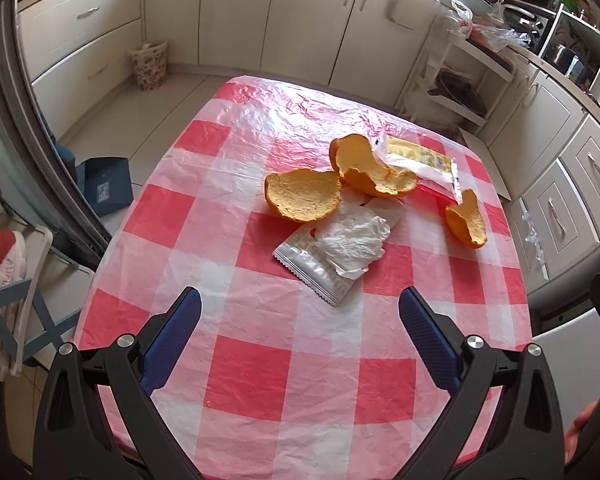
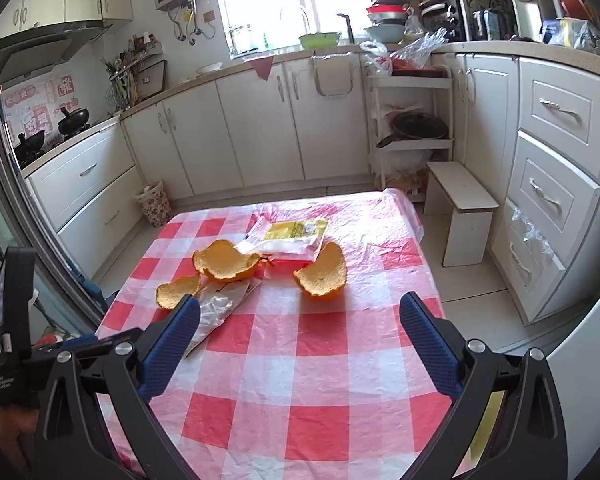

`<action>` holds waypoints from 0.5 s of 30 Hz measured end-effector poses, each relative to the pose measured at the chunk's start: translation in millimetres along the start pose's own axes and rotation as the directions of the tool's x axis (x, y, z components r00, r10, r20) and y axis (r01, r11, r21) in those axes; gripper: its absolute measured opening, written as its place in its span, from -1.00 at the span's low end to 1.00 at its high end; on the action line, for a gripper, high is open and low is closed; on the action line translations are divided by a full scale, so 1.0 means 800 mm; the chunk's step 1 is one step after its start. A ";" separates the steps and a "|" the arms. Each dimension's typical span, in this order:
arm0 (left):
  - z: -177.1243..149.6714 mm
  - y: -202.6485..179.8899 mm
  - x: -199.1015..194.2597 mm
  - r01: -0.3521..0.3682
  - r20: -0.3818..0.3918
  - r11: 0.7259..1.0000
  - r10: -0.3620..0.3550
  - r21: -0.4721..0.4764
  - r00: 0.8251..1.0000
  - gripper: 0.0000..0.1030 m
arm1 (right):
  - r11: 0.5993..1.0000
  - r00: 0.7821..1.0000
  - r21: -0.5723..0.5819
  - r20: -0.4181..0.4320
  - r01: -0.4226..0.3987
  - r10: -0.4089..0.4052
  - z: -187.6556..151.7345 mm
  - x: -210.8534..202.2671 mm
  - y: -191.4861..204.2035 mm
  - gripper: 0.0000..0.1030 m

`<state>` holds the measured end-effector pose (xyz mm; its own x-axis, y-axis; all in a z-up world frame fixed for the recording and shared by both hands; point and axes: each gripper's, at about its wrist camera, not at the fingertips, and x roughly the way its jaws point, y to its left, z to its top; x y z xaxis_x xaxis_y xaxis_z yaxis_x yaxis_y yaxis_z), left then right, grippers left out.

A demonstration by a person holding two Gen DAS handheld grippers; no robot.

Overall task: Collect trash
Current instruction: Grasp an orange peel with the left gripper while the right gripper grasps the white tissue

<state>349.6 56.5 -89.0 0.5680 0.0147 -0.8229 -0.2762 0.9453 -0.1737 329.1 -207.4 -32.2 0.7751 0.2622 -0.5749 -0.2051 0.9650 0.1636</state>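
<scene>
Trash lies on a red and white checked tablecloth [image 1: 260, 372] [image 2: 300, 360]. Three orange peel pieces rest there: a flat one [image 1: 302, 195] [image 2: 176, 292], a curled one [image 1: 370, 170] [image 2: 226, 262], and a third off to the right [image 1: 466, 220] [image 2: 324, 274]. A silver wrapper with crumpled clear plastic [image 1: 336, 252] [image 2: 216, 312] sits nearest. Behind the peels is a yellow and white packet [image 1: 424, 162] [image 2: 288, 236]. My left gripper [image 1: 300, 304] hovers open just short of the wrapper. My right gripper [image 2: 300, 312] is open too, its left finger overlapping the wrapper in view.
White kitchen cabinets [image 2: 260, 128] ring the floor. A floral bin [image 1: 149, 65] [image 2: 155, 202] stands by the left cabinets. A small white stool [image 2: 460, 208] and a shelf rack with a pan [image 2: 412, 128] sit beyond the table's right side. A blue box [image 1: 104, 188] lies on the floor at left.
</scene>
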 end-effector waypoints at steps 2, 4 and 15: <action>0.001 -0.003 0.006 -0.013 -0.002 1.000 0.013 0.010 1.000 0.85 | 1.000 1.000 -0.007 -0.019 -0.006 0.006 -0.001 0.005 0.001 0.86; 0.003 -0.002 0.013 -0.028 -0.002 1.000 0.028 0.004 1.000 0.85 | 1.000 0.999 -0.008 -0.032 -0.014 0.014 -0.001 0.008 0.002 0.86; 0.045 0.026 0.080 -0.036 -0.053 0.971 0.024 -0.238 0.998 0.84 | 0.998 0.994 0.017 -0.092 -0.063 0.064 -0.002 0.034 0.004 0.86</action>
<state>408.3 88.6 -125.9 0.5190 0.0197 -0.8546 -0.4731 0.8393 -0.2679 348.5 -197.0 -48.5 0.7021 0.3230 -0.6346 -0.2432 0.9464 0.2126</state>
